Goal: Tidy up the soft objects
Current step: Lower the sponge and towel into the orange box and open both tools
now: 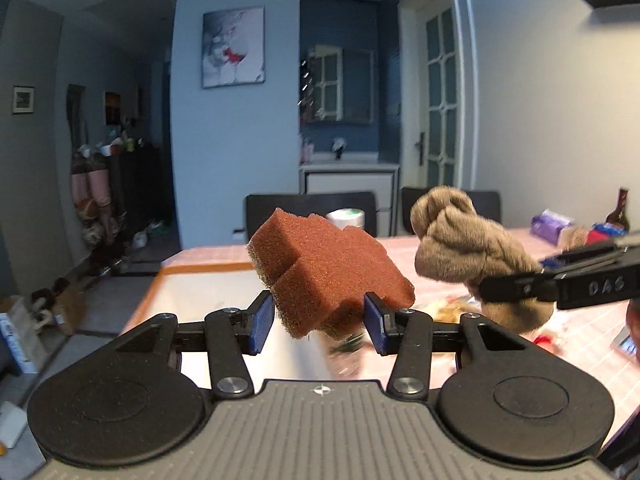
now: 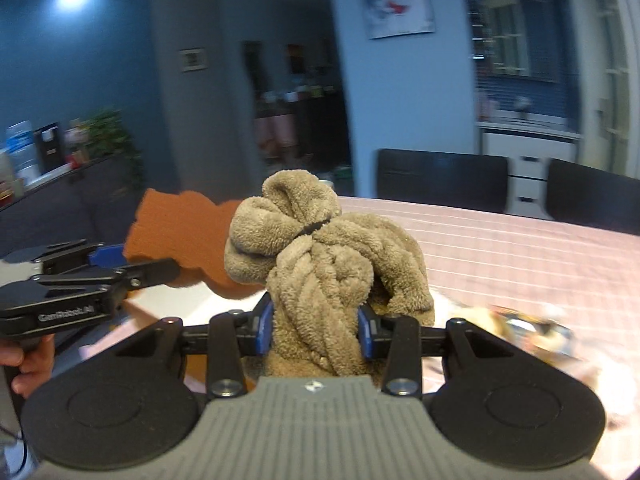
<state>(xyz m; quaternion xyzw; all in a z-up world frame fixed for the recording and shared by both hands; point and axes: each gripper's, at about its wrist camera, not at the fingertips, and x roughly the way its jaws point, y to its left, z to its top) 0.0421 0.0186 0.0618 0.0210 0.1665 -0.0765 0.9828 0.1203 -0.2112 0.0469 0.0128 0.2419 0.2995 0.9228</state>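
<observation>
Two hand-held grippers are up above the table (image 1: pixel 208 258), each pinching one soft thing. The left hand-held gripper (image 1: pixel 320 322) has its blue pads (image 1: pixel 262 322) pressed into the lower corner of one rust-brown sponge (image 1: pixel 328 268); the sponge is a flat stepped block with a greenish scouring layer on its underside, tilted, its long axis running from the upper left down toward the lower right of the left wrist view. The right hand-held gripper (image 2: pixel 316 330) clamps the lower part of one tan plush towel bundle (image 2: pixel 324 256), which is twisted and tied with a dark band near its top; the bundle stands roughly upright between the pads, its long axis vertical and its knotted end pointing up. The two things hang side by side, close together but apart in the left wrist view. Part of one hand (image 2: pixel 28 364) grips the left tool's handle. Beyond them lies the pink checked tablecloth (image 2: pixel 520 248), with blurred clutter at its right, then two dark chairs (image 2: pixel 442 176) and one framed picture (image 1: pixel 234 48) on the wall.
</observation>
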